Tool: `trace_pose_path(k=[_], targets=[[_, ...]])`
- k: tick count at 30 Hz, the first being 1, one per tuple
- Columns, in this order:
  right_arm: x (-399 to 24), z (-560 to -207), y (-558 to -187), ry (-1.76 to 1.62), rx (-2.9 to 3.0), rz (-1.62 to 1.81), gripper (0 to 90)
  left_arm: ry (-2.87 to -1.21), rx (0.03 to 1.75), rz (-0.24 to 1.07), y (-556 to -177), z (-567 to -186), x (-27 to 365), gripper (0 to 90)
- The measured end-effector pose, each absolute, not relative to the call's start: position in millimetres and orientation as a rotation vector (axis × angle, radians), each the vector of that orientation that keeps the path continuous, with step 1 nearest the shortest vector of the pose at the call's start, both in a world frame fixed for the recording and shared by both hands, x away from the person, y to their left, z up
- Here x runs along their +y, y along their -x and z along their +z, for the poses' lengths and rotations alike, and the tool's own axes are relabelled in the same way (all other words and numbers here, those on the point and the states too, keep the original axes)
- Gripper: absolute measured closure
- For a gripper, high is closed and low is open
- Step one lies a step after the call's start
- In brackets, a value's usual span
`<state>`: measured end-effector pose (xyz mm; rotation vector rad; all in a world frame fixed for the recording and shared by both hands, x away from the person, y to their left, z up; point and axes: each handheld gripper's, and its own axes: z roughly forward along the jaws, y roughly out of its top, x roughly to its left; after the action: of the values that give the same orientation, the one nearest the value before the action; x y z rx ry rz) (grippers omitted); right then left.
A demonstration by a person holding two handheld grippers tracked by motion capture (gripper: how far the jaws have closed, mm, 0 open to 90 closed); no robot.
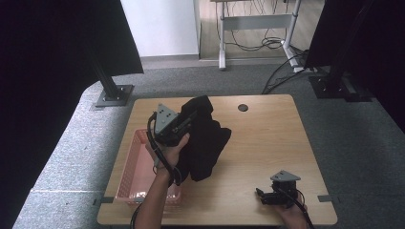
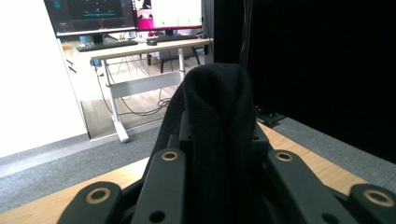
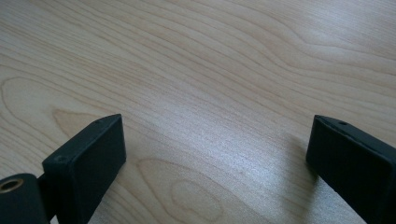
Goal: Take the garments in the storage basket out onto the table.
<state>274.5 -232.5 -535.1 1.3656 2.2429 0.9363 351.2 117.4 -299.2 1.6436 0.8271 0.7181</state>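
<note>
A black knitted garment point(image 1: 206, 138) hangs above the wooden table point(image 1: 267, 138), its lower part draping down toward the tabletop. My left gripper point(image 1: 191, 114) is shut on its upper part, held up over the table's left half. In the left gripper view the black fabric point(image 2: 219, 121) bulges up between the two jaws and hides the fingertips. My right gripper point(image 1: 260, 194) rests low at the table's front right, pointing left. In the right gripper view its jaws stand wide apart over bare wood point(image 3: 210, 84), with nothing between them.
A pink mesh basket point(image 1: 131, 171) sits at the table's front left, under my left forearm. A round dark cable hole point(image 1: 243, 107) marks the far edge. Black stand bases point(image 1: 113, 95) flank the table on grey carpet; a desk with monitors point(image 2: 135, 42) stands beyond.
</note>
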Motion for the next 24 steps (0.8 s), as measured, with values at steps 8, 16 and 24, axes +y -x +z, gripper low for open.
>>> trace_pose_path(k=[8, 16, 24], targets=[[-232.5, -535.0, -274.5, -1.365, 2.243, 0.935, 4.2, -1.653, 0.812, 0.703, -355.2, -300.7, 103.4, 75.5], [-232.6, -535.0, -274.4, -1.365, 2.244, 0.935, 4.3, -1.659, 0.803, 0.686, -358.2, -302.8, 93.6, 75.5], [-232.6, -535.0, -274.4, -1.366, 2.244, 0.935, 4.3, -1.66, 0.794, 0.677, -360.3, -300.8, 85.7, 75.5]])
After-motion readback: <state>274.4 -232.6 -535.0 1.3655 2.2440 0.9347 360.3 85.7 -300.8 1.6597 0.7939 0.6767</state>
